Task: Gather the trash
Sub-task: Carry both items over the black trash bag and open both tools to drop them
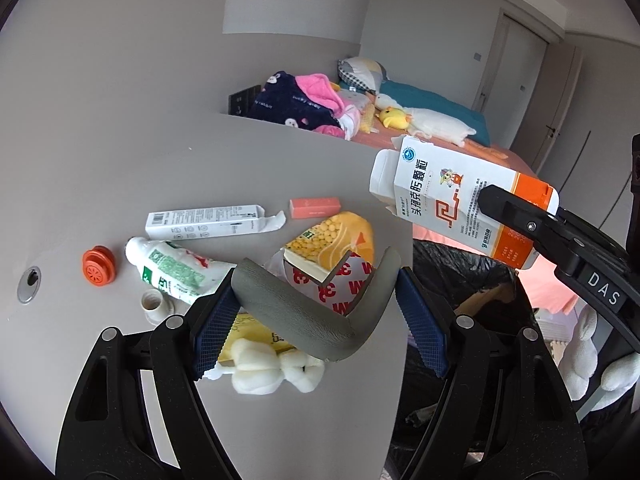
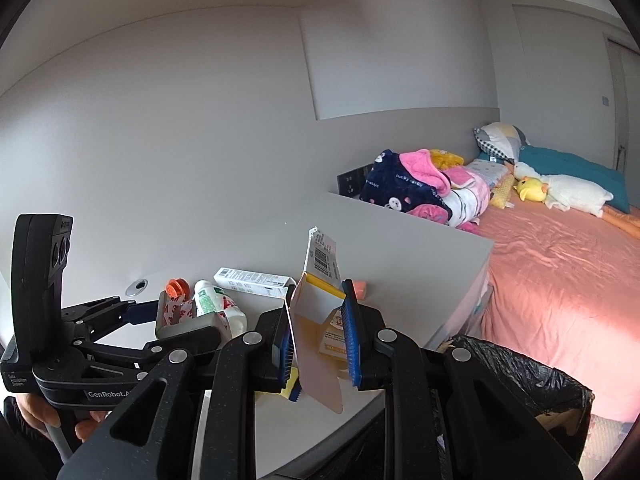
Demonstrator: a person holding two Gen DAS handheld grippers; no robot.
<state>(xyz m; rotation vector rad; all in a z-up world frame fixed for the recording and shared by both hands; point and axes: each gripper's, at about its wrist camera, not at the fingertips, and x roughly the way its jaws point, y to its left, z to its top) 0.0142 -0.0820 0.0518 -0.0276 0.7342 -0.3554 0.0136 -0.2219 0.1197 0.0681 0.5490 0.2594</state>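
Note:
In the left wrist view my left gripper [image 1: 316, 320] is shut on a grey L-shaped corner guard [image 1: 296, 312] with a red-printed white backing, held just above the desk. My right gripper [image 2: 320, 340] is shut on a white and orange medicine carton [image 2: 316, 312]. The left wrist view shows that carton [image 1: 448, 196] in the air past the desk's right edge, above the bin with a black bag [image 1: 460, 276]. From the right wrist view the left gripper [image 2: 176, 322] and its corner guard [image 2: 172, 312] are at the left.
On the grey desk [image 1: 120, 184] lie a long white box [image 1: 204, 222], a pink block [image 1: 314, 208], a yellow packet [image 1: 340, 236], a white bottle [image 1: 172, 268], an orange cap [image 1: 98, 266], a white cap [image 1: 154, 304] and cotton wads [image 1: 276, 368]. The bin [image 2: 520, 368] stands between desk and bed [image 2: 560, 260].

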